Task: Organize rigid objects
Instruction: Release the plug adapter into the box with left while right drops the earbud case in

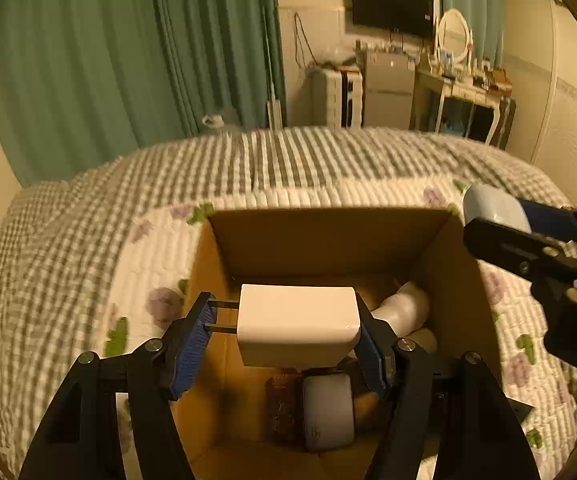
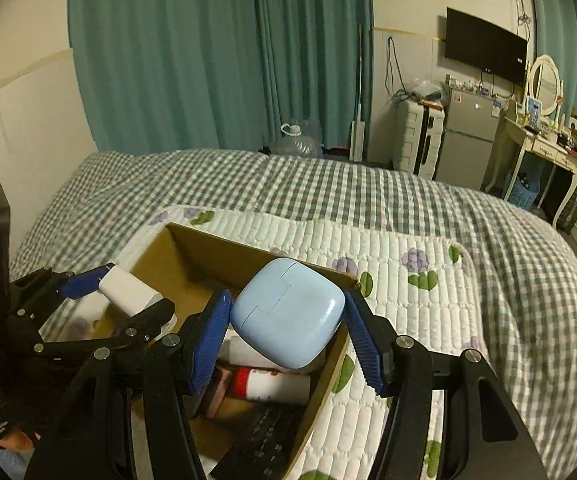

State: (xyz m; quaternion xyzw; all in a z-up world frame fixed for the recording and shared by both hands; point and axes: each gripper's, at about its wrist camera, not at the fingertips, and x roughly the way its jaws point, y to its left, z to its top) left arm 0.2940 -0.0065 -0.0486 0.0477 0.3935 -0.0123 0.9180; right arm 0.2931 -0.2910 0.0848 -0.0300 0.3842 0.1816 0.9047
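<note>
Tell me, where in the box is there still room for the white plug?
The cardboard box has bare floor along its left wall and back wall. Its right side is crowded with the white bottle, power bank and a red item.

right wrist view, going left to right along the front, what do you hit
left gripper holding the white charger → cardboard box → right gripper holding the blue earbud case → floral quilt

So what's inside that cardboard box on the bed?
Inside the cardboard box: a white tube, a white power bank, a red-capped bottle and something black and flat. The held charger and blue case hide the rest.
</note>
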